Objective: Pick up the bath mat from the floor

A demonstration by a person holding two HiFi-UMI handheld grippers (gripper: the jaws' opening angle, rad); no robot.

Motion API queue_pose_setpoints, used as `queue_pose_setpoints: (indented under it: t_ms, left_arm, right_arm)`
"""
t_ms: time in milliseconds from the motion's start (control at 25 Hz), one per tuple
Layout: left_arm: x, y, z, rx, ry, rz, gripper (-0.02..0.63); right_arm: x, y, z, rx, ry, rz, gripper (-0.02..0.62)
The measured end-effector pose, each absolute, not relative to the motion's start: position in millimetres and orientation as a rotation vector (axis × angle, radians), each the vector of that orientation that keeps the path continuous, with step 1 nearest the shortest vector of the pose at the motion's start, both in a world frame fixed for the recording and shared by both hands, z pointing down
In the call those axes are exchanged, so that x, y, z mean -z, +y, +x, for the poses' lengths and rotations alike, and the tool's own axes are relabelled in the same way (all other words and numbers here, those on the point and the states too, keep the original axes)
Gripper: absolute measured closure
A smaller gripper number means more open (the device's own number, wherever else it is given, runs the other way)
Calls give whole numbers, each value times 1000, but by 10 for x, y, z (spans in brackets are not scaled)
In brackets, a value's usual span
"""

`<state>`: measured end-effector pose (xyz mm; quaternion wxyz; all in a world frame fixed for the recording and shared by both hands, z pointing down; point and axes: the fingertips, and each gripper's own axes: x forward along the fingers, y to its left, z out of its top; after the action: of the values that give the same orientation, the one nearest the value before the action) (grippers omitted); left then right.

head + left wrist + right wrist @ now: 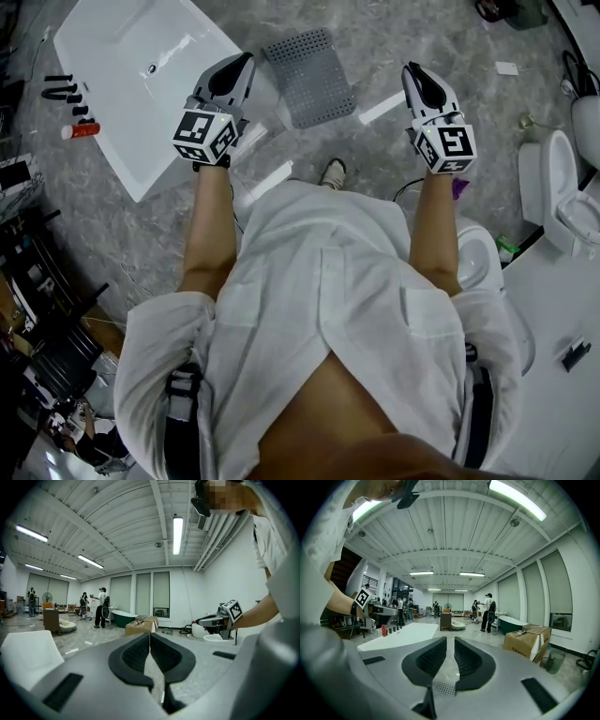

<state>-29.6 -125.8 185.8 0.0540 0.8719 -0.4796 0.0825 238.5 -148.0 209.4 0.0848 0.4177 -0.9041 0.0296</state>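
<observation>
The bath mat (309, 77), grey and perforated, lies flat on the marble floor between my two grippers and a little ahead of them. My left gripper (246, 58) is held out level to the left of the mat, its jaws shut with nothing in them (149, 637). Off the mat's right edge, my right gripper (411, 67) is also held out level. Its jaws stand a narrow gap apart (450, 641) and hold nothing. A patch of the mat (444, 687) shows below that gap. Both grippers are well above the floor.
A white washbasin (122, 66) lies on the floor at the left, with a red can (80, 131) and dark fittings beside it. A toilet (567, 192) stands at the right. Farther off are a cardboard box (527, 644), a green bathtub (124, 617) and several people.
</observation>
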Motion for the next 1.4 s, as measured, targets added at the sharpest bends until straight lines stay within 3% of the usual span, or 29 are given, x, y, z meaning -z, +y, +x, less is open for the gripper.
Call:
queue_pose_setpoints:
  t_ms: [160,840,1400]
  left_arm:
    - [-1972,-1342,-352,-239,-1458,2639,592]
    - [-2908,-1269,-1390,-256,-1413,2527,592]
    - [-4191,-1417,-908,-183,-1240,2551,591]
  right_arm:
    - [-2280,-1626,2206,-97,-2677,1173,491]
    - [-4024,-1594,456,-117,-2382,515,417]
    - [-5923,-1379,198,-61,-2179,233,348]
